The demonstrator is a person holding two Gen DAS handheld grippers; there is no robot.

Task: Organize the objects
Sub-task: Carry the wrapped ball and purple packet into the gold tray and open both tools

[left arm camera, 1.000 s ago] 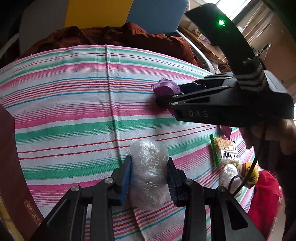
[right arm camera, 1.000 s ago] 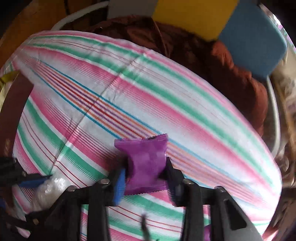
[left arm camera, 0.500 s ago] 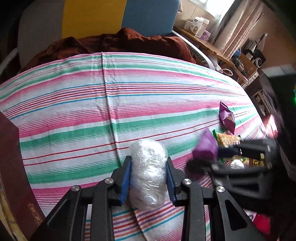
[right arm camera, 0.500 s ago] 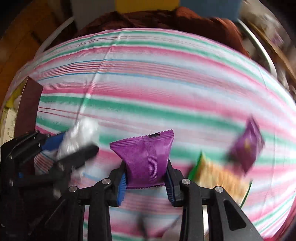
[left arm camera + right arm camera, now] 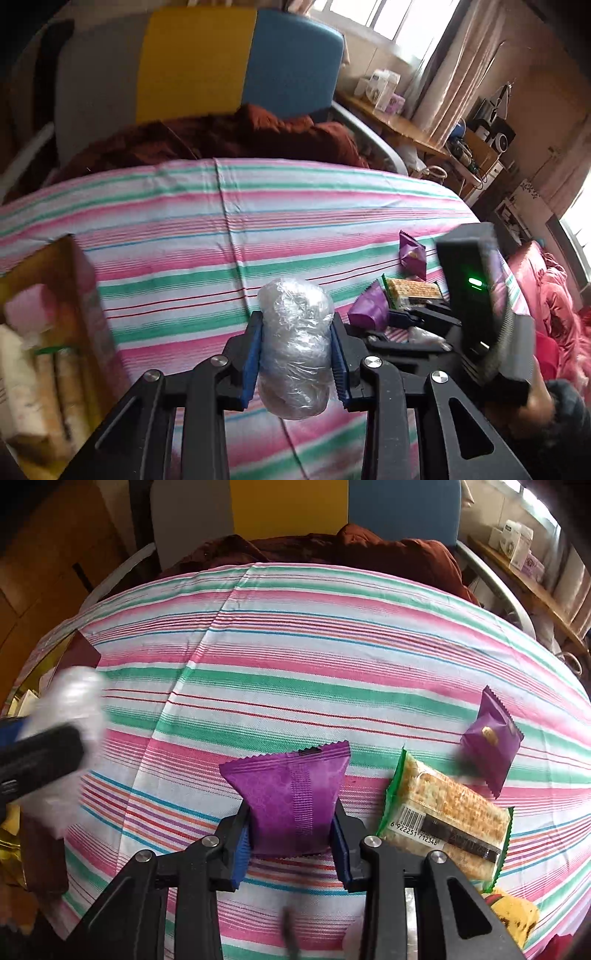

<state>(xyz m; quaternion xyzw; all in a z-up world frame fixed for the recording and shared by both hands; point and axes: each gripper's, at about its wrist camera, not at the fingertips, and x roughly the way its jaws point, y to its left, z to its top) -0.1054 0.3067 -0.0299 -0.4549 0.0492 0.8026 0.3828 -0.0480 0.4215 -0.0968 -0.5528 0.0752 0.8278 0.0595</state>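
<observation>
- Left hand-held gripper (image 5: 297, 356) clamps a clear wrapped bundle (image 5: 295, 347) between its blue pads, above the striped bed (image 5: 184, 229).
- Right hand-held gripper (image 5: 291, 843) grips a purple packet (image 5: 291, 797), pads pressed on both of its sides.
- At 3 o'clock of that packet lies a cracker pack (image 5: 443, 812) in green-edged wrap.
- At 2 o'clock, near the cracker pack, lies a second purple pouch (image 5: 491, 738).
- At 9 o'clock in the left view an open box (image 5: 48, 332) holds packed snacks.
- At 12 o'clock, brown cloth (image 5: 221, 140) is bunched along the bed's far edge.
</observation>
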